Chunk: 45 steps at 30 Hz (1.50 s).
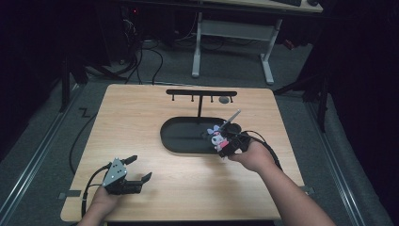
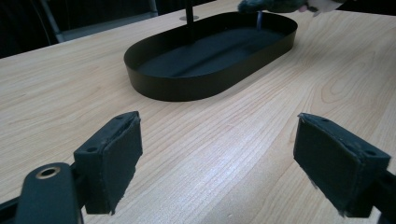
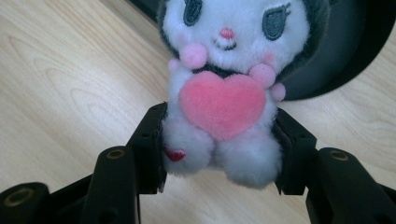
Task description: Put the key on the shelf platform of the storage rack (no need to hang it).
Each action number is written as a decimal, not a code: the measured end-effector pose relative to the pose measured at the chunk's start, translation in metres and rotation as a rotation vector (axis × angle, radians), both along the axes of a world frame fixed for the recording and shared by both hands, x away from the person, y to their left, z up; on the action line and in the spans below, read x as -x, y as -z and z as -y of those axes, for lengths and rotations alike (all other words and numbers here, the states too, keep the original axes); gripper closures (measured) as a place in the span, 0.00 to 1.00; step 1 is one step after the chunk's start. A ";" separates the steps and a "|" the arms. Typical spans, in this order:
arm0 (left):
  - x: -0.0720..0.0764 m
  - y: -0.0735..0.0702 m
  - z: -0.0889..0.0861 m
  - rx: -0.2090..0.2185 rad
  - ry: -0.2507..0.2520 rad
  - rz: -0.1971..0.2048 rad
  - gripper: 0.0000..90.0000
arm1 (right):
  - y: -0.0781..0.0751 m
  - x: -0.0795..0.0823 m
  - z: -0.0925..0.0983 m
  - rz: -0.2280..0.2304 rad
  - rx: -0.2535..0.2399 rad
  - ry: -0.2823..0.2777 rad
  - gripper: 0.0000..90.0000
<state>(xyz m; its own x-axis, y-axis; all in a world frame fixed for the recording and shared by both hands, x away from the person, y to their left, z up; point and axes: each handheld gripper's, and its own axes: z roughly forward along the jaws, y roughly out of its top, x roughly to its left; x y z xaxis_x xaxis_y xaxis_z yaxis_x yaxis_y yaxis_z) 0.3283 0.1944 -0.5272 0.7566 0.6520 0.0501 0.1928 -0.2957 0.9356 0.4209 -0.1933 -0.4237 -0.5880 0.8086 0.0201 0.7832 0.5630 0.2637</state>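
We are gripping the plush toy [image 3: 223, 100] by its lower body in our right gripper [image 3: 219, 149], over the black oval tray's [image 1: 181, 140] right end; our left gripper [image 1: 136, 169] is resting wide open.

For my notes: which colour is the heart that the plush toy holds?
Pink. The heart on the plush toy shows best in the right gripper view.

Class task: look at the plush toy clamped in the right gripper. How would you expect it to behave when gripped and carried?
The plush toy is fluffy, so it probably squashes where the right gripper presses its sides. It looks light for its size. Its fuzzy fabric seems unlikely to slip or break.
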 end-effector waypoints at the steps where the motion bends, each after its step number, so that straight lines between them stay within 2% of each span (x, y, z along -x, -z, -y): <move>1: 0.000 0.000 0.000 -0.002 0.000 0.000 0.18 | 0.001 -0.002 -0.001 0.006 0.003 -0.008 0.52; 9: 0.002 0.000 0.001 -0.013 0.017 0.006 0.18 | 0.006 -0.021 -0.006 0.009 -0.012 0.012 0.52; 13: 0.002 0.000 0.001 -0.014 0.024 0.009 0.19 | 0.007 -0.030 -0.007 0.013 -0.005 0.023 0.52; 20: 0.001 0.000 0.001 -0.009 0.023 0.006 0.19 | 0.005 -0.044 -0.014 0.024 -0.007 0.015 0.52; 23: 0.002 0.000 0.001 -0.010 0.026 0.006 0.19 | 0.004 -0.047 -0.018 0.022 -0.006 0.031 0.52; 25: 0.002 0.000 0.001 -0.012 0.026 0.006 0.19 | 0.004 -0.050 -0.018 0.031 0.002 0.016 0.52; 28: 0.001 0.000 0.001 -0.013 0.027 0.005 0.19 | 0.006 -0.052 -0.018 0.033 -0.011 0.023 0.52; 35: 0.001 0.000 0.000 -0.008 0.024 0.000 0.20 | 0.011 -0.058 -0.017 0.022 -0.004 0.043 0.52; 45: 0.001 0.000 0.000 -0.009 0.026 0.002 0.20 | 0.014 -0.060 -0.019 0.023 -0.001 0.033 0.52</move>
<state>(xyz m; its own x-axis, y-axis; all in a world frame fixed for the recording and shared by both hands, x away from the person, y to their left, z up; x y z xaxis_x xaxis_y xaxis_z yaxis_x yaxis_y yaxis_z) 0.3276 0.1942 -0.5275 0.7733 0.6314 0.0576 0.1828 -0.3091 0.9333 0.4811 -0.1741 -0.4375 -0.5618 0.8273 0.0073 0.7948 0.5372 0.2823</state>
